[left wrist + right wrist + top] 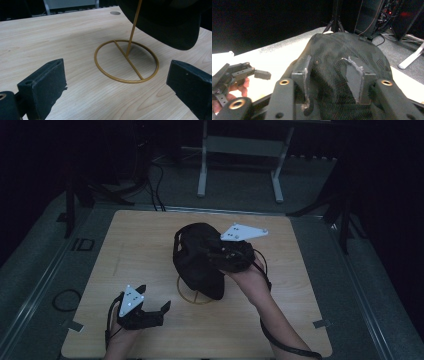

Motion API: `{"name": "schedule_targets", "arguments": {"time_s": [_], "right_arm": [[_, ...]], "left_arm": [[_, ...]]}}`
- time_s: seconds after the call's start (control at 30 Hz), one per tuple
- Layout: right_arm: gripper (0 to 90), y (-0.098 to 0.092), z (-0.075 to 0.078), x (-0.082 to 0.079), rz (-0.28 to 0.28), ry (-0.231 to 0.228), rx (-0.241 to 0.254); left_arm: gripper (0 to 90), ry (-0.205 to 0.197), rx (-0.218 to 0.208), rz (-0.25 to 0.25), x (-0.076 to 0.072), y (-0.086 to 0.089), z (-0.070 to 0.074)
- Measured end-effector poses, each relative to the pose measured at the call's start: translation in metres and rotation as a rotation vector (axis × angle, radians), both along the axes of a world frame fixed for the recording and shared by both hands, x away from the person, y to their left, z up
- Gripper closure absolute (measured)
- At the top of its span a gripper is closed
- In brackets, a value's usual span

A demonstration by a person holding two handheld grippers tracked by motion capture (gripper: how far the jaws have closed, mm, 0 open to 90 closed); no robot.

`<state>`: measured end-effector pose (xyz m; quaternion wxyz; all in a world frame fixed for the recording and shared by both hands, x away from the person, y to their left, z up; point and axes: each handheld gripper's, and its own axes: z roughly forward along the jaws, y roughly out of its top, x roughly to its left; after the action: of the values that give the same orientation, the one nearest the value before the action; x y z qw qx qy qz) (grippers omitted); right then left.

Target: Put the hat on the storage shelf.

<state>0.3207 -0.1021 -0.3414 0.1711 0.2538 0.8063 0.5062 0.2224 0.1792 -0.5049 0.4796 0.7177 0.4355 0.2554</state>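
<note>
**Seating a black cap on the gold wire stand**

Holding the black mesh cap [197, 257] over the middle of the wooden table [150, 245], right gripper [231, 254] has it from the person's right side. In the right gripper view the jaws are partly closed with the mesh fabric [342, 62] bunched between the pads [302, 72], so it has a grip on the crown.

- Cap sits on or just above the gold stand [127, 61]: ring base flat on the table, thin rod rising up into the cap. Can't tell whether the rod top is bearing the cap's weight.
- Cap's brim hangs toward the person, over the ring's near edge.
- Left gripper [141, 312] is near the table's front-left, well apart from the cap, jaws wide open and empty. Its camera looks straight at the ring base, which lies between its two pads [43, 82] further ahead.

Key relation: stand's axis is vertical, cap directly over it, right hand already on it. My read: any next move is up or down along the rod. Left is nearer the base if it needs steadying.
</note>
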Motion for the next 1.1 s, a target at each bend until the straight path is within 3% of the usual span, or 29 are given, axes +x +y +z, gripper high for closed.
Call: {"name": "schedule_targets", "arguments": {"time_s": [0.17, 0.43, 0.63, 1.0, 1.1], "right_arm": [[43.0, -0.005, 0.007, -0.003, -0.019, -0.025, 0.017], [40.3, -0.018, 0.012, 0.000, -0.042, -0.029, 0.027], [36.2, -0.027, 0.009, 0.002, -0.054, -0.022, 0.029], [18.3, -0.051, -0.001, 0.004, -0.057, -0.015, 0.019], [15.7, -0.059, -0.005, 0.005, -0.061, 0.000, 0.037]], "left_arm": [[2.9, -0.001, -0.004, 0.003, 0.000, 0.001, 0.000], [2.9, 0.001, -0.011, 0.001, 0.001, 0.000, 0.000], [2.9, -0.001, -0.014, 0.003, 0.000, 0.001, 0.001], [2.9, -0.005, -0.014, 0.005, 0.000, 0.002, 0.002], [2.9, -0.004, -0.013, 0.003, 0.000, 0.002, 0.001]]}}
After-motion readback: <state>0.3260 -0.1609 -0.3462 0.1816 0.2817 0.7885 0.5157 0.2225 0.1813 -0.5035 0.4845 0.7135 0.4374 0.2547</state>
